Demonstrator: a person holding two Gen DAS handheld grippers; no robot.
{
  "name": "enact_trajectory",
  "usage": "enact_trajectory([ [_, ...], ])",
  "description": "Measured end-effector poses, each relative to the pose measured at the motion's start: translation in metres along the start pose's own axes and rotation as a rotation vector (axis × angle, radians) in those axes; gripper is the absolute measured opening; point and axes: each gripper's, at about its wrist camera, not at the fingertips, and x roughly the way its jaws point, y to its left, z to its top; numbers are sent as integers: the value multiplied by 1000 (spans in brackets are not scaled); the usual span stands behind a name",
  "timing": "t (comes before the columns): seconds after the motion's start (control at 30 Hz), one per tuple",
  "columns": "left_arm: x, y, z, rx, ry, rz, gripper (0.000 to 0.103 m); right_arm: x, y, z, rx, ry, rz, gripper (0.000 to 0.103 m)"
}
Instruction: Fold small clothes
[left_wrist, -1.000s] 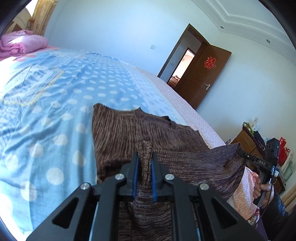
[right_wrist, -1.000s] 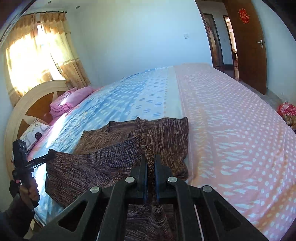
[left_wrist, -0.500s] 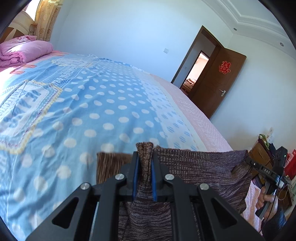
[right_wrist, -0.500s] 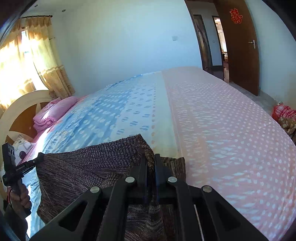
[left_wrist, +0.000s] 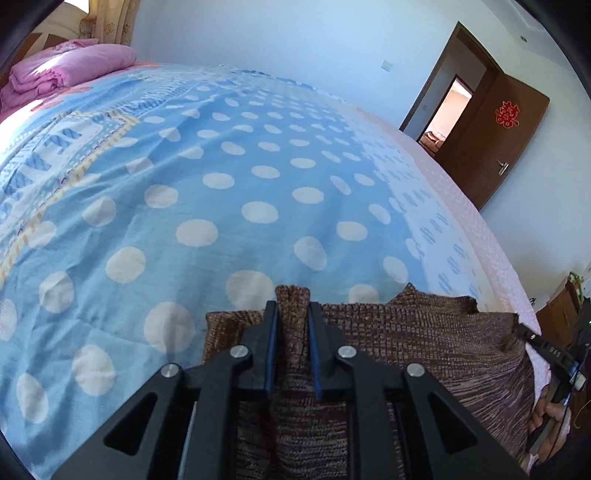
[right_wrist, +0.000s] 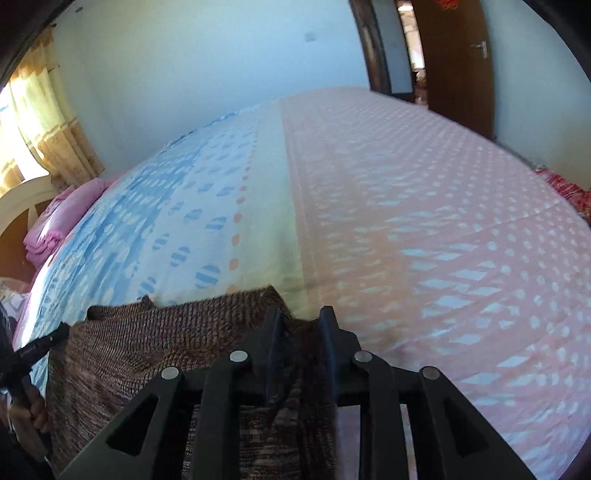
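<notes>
A brown knitted sweater (left_wrist: 406, 339) lies folded over itself on the bed, its upper layer stretched between both grippers. My left gripper (left_wrist: 292, 314) is shut on one corner of the sweater, which bunches up between the blue pads. My right gripper (right_wrist: 297, 321) has its jaws slightly apart with the sweater's (right_wrist: 177, 332) other corner between them. The right gripper shows at the right edge of the left wrist view (left_wrist: 546, 350). The left gripper shows at the left edge of the right wrist view (right_wrist: 33, 347).
The bed has a blue dotted cover (left_wrist: 221, 184) on one half and a pink dotted cover (right_wrist: 424, 221) on the other. A folded pink quilt (left_wrist: 70, 66) lies by the headboard. An open brown door (left_wrist: 491, 125) and a cabinet (left_wrist: 561, 310) stand beyond the bed.
Both grippers carried the sweater's held edge forward over the lower part, which is now almost wholly covered. The right jaws have parted a little.
</notes>
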Motion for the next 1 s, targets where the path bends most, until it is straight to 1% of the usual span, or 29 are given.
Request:
enact_trajectory([
  [0.03, 1, -4, -1, 19, -4, 20, 24, -13, 2, 1, -16, -45, -18, 23],
  [0.07, 1, -9, -2, 43, -11, 47, 42, -23, 5, 3, -50, -76, -21, 23],
  [0.1, 0, -15, -5, 65, -9, 96, 62, -31, 12, 5, -105, -80, -8, 23],
  [0.13, 3, -16, -5, 69, 2, 133, 97, -35, 20, 7, -150, -65, 16, 23],
  [0.17, 3, -17, -5, 69, 4, 162, 103, -37, 28, 7, -196, -43, 43, 23],
  [0.2, 2, -16, -5, 65, -4, 173, 103, -37, 39, 6, -249, -18, 61, 23],
  [0.27, 2, -8, -5, 32, 8, 155, 103, -29, 61, 2, -366, 41, 72, 23],
  [0.3, 2, -1, -5, -4, 14, 146, 103, -22, 70, -2, -416, 65, 66, 30],
  [0.33, 2, 6, -5, -47, 16, 135, 103, -13, 75, -7, -453, 88, 50, 43],
  [0.37, 1, 14, -5, -89, 11, 116, 103, -2, 79, -10, -482, 119, 25, 50],
  [0.4, -3, 22, -6, -128, -8, 86, 103, 9, 82, -14, -503, 158, -11, 53],
  [0.43, -8, 28, -7, -160, -33, 63, 103, 17, 81, -20, -508, 187, -24, 53],
  [0.47, -13, 34, -9, -192, -55, 68, 103, 23, 78, -23, -502, 213, -15, 52],
  [0.5, -14, 37, -10, -213, -67, 75, 103, 23, 74, -25, -487, 210, 0, 41],
  [0.53, -15, 39, -11, -229, -77, 73, 103, 22, 70, -23, -463, 202, 24, 21],
  [0.57, -16, 40, -11, -237, -80, 73, 103, 21, 67, -20, -437, 196, 28, 19],
  [0.6, -15, 39, -11, -235, -80, 77, 103, 18, 63, -16, -402, 175, 32, 12],
  [0.63, -15, 37, -11, -226, -81, 86, 103, 14, 60, -11, -372, 149, 39, 9],
  [0.7, -14, 32, -10, -205, -83, 105, 103, 11, 53, 0, -315, 104, 23, 7],
  [0.77, -11, 29, -9, -194, -76, 126, 103, 15, 39, 12, -237, 78, -36, 7],
  [0.83, -11, 30, -9, -191, -69, 141, 103, 26, 17, 19, -136, 95, -56, 7],
  [0.9, -11, 30, -9, -193, -69, 150, 103, 25, 2, 19, -77, 98, -81, 7],
  [0.93, -11, 31, -9, -196, -70, 150, 103, 16, 0, 16, -63, 73, -49, 7],
  [0.97, -11, 32, -9, -203, -74, 148, 103, 6, 1, 14, -65, 57, 6, 7],
  [1.0, -13, 35, -10, -214, -87, 136, 102, -3, 8, 9, -83, 55, 43, 7],
])
